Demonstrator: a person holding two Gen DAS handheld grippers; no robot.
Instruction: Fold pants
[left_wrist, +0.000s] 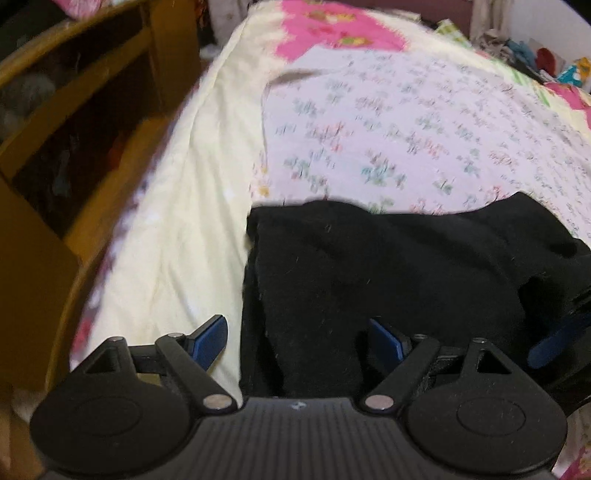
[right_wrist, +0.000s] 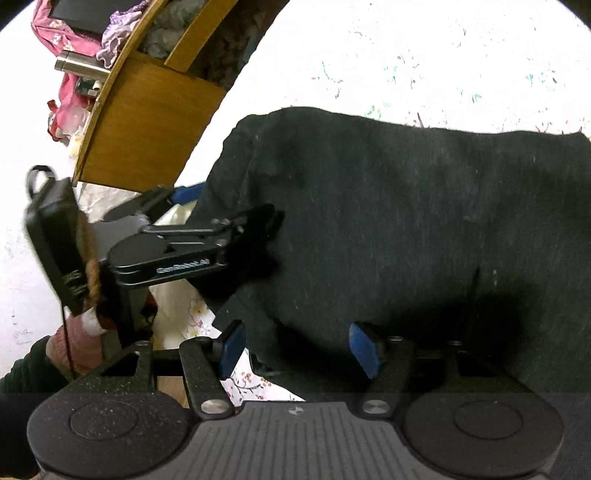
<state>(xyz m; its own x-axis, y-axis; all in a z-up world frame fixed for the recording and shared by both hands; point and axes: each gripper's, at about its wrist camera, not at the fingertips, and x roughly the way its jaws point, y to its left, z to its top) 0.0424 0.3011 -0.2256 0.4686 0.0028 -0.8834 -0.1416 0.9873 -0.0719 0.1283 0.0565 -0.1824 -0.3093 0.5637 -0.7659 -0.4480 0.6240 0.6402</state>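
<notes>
On the bed (left_wrist: 177, 236) lies one pair of black pants (left_wrist: 369, 280), folded. Two grippers, left gripper (left_wrist: 299, 343) and right gripper (right_wrist: 295, 347), both released, hover over its near edge.

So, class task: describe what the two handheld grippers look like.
Each gripper, left gripper and right gripper, has a matte black ribbed body, two round black discs, black linkage bars with silver pins, and blue fingers. The right wrist view shows pale lettering on the left gripper's side.
</notes>
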